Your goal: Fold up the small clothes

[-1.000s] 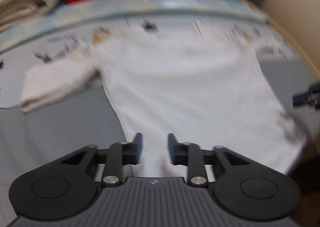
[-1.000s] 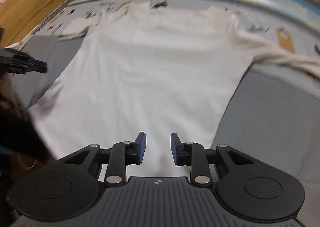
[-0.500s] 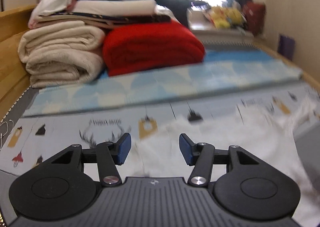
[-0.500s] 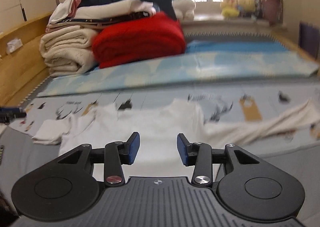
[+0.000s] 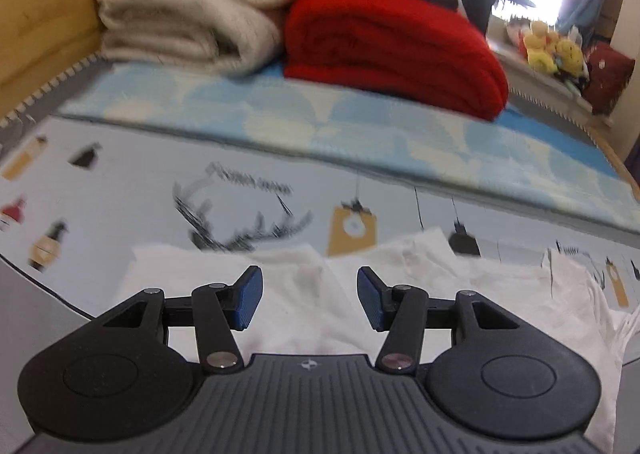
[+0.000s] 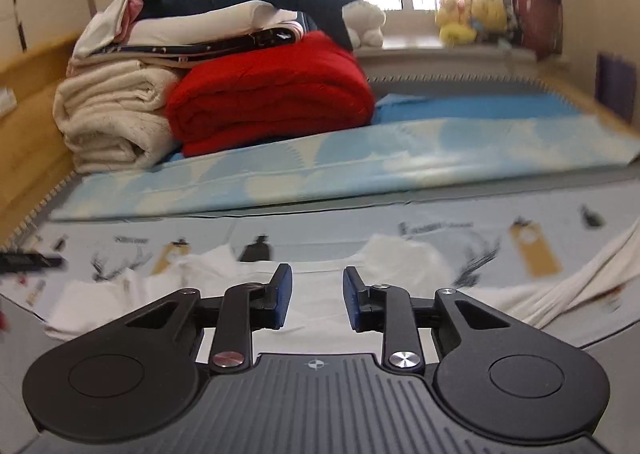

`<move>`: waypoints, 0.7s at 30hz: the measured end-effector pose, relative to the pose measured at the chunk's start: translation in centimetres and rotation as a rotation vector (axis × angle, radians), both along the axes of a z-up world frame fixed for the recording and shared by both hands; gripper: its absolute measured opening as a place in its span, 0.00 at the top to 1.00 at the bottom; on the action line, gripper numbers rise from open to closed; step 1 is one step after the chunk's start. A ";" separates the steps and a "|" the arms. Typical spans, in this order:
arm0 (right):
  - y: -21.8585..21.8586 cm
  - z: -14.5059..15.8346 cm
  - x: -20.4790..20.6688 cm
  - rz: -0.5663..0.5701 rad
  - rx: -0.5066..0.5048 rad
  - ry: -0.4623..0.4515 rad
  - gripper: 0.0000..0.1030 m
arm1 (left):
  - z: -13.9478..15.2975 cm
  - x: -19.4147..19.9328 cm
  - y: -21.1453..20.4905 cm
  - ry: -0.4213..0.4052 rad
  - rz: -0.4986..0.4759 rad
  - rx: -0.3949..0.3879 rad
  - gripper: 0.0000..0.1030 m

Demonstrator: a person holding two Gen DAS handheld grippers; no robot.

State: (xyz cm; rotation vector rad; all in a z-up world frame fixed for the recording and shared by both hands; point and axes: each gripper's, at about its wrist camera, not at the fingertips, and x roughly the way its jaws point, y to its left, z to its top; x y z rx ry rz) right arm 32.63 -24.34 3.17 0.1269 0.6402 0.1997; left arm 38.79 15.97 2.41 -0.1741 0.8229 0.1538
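Note:
A white long-sleeved shirt (image 5: 480, 286) lies spread on a printed grey sheet (image 5: 120, 193), collar end toward the folded blankets. My left gripper (image 5: 310, 300) hovers over the shirt's left shoulder with its blue pads wide apart and nothing between them. In the right wrist view the same shirt (image 6: 400, 258) lies under my right gripper (image 6: 316, 294), near the collar. Its jaws are closing and no cloth is pinched between the pads. One sleeve (image 6: 580, 286) trails off to the right.
A folded red blanket (image 6: 272, 101) and rolled cream blankets (image 6: 108, 121) are stacked at the back, on a blue patterned mat (image 6: 360, 165). A wooden bed frame (image 5: 44, 13) runs along the left. Plush toys (image 6: 468, 21) sit on the windowsill.
Both grippers left the shirt's hem and moved up toward its collar end, tilting up so the blankets came into view. The left jaws widened; the right widened, then narrowed.

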 end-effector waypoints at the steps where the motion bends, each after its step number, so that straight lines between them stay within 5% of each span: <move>1: 0.4 -0.1 0.3 0.002 -0.005 -0.001 0.71 | -0.7 0.8 -0.4 0.028 -0.004 0.022 0.44; 4: 1.5 -0.6 1.3 0.027 -0.021 -0.002 0.70 | -3.6 2.7 -1.4 0.138 -0.020 0.093 0.41; 8: 3.1 -1.2 2.4 0.086 -0.033 0.033 0.60 | -6.6 4.0 -1.9 0.225 -0.009 0.088 0.30; 16: 4.0 -2.2 3.4 0.133 -0.010 0.089 0.53 | -9.5 4.9 -2.1 0.342 -0.006 0.187 0.32; 18: 4.1 -2.4 3.5 0.136 -0.010 0.101 0.53 | -10.2 5.1 -2.2 0.365 -0.045 0.199 0.44; 20: 4.3 -2.5 3.7 0.137 -0.006 0.115 0.53 | -10.7 5.1 -2.2 0.385 -0.072 0.188 0.82; 21: 4.4 -2.6 3.8 0.139 0.001 0.120 0.53 | -10.6 5.0 -2.1 0.384 -0.070 0.179 0.83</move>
